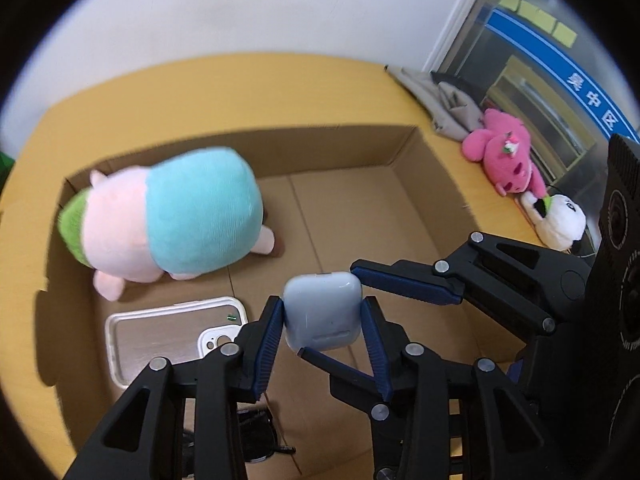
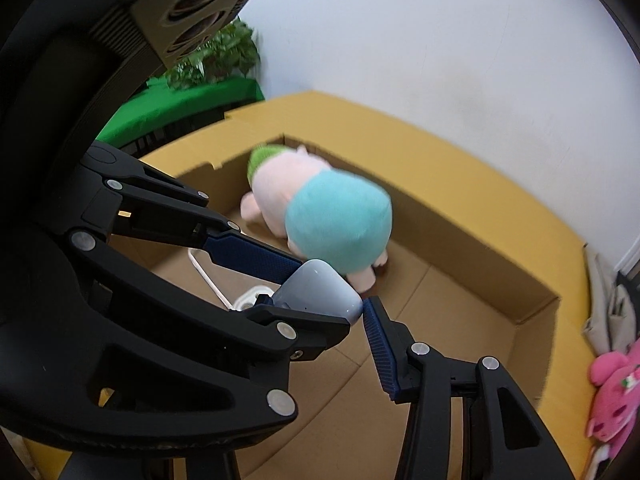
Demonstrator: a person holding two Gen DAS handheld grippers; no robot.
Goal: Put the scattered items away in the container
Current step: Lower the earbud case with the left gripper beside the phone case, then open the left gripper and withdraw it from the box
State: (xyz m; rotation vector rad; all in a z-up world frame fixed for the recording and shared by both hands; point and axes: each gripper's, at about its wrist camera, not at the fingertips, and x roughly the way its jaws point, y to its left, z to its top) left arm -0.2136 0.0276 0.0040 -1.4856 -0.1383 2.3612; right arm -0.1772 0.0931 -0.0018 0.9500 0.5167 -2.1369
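Holding the little blue earbud case [image 1: 323, 314] is your left gripper [image 1: 322, 305]. Its two blue pads squeeze the case from both sides, low in the middle of the left wrist view. The case hangs in the air over the floor of the cardboard box [image 1: 360, 148].

Your right gripper [image 1: 329, 311] comes in from the right side of that view. Its jaws stand wide apart, one tip by the case's top right corner and one tip under its lower left. I cannot tell if it is pinching the case or only touching it.

Only one gripper should hold the case, I think. Move the right one away to the right first, so it does not knock the case sideways.

Then bring the case low over the bare brown floor, in the middle of the box. Pick a spot apart from the big soft pig toy [image 1: 192, 220] at the left and the clear phone cover [image 1: 168, 332] at the lower left. Open the left pads slowly when the case is close to the floor. It looks smooth and hard, so a high drop might make it bounce or pop open.

The pink toy [image 1: 504, 152] and the white panda toy [image 1: 560, 220] lie outside the box, at the right edge.
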